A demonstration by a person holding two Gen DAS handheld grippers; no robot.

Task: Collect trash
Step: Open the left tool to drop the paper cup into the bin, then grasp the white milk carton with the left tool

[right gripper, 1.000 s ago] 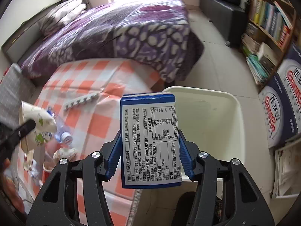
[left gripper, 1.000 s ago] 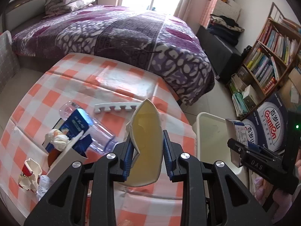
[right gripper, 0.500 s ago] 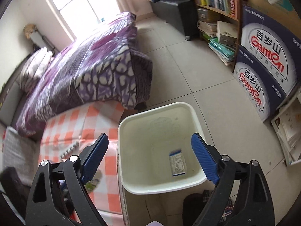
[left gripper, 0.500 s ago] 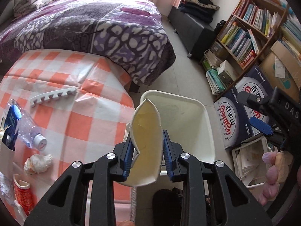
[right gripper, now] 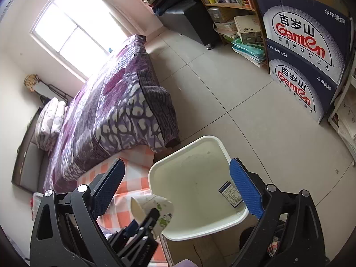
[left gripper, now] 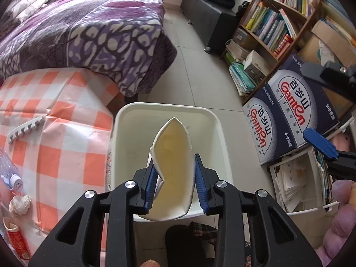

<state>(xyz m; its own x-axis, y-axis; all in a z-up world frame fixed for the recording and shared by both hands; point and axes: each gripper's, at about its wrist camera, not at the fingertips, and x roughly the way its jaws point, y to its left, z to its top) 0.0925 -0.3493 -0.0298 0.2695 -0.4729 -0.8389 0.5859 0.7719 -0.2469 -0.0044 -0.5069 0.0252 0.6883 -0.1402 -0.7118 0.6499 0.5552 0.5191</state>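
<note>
Trash on show: a squashed paper cup (left gripper: 172, 169), cream inside and printed with green leaves outside, sits between the blue pads of the left hand-held gripper (left gripper: 175, 184), directly above the open white bin (left gripper: 124, 120). The pads lie against the cup's flattened sides, and this gripper's jaws have just been easing apart. The bin stands on the tiled floor (right gripper: 222, 84), just beside the edge of the bench (left gripper: 66, 133) with its orange-and-white checked cloth. On the bin's bottom lies a small blue carton (right gripper: 230, 192), label side up. The right hand-held gripper (right gripper: 178, 191) hangs above the bin with its jaws spread wide and nothing between them; they have just been opening.

Near the bench's edge away from the bin lie a clear plastic bottle (left gripper: 9, 171), a crumpled tissue (left gripper: 20, 203) and a red-and-white wrapper (left gripper: 15, 240). A white toothed foam strip (left gripper: 24, 128) rests farther back on the cloth. A bed with a purple quilt (left gripper: 89, 37) stands behind the bench, and 2 Ganten water boxes (right gripper: 307, 51) are stacked by the bookshelf (left gripper: 278, 26).
</note>
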